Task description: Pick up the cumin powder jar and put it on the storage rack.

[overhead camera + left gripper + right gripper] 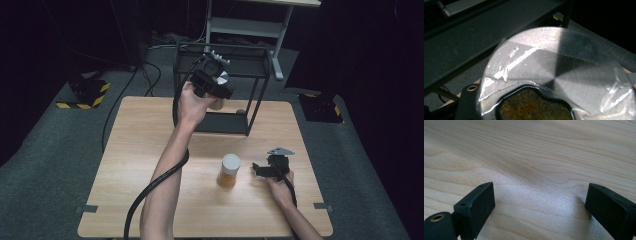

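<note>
A light wooden tabletop [150,165] is standing on grey carpet [55,145] in a dark room, with black-and-yellow striped blocks [90,92] lying on the floor off its far left corner and a white-framed desk [250,25] showing beyond. A black metal rack [252,107] is sitting at the middle of the tabletop's far edge. The left gripper [216,90] is hanging raised in front of this rack, holding a jar with a silver metal lid [554,72] whose brownish contents are showing in the left gripper view; its jaws are hidden by the jar, so their set cannot be told directly. A second jar with a white lid [229,171] is standing upright near the tabletop's near edge, right of centre. Just right of it, the right gripper [262,170] is resting low over the wood, its jaws spread wide apart with nothing between them.
</note>
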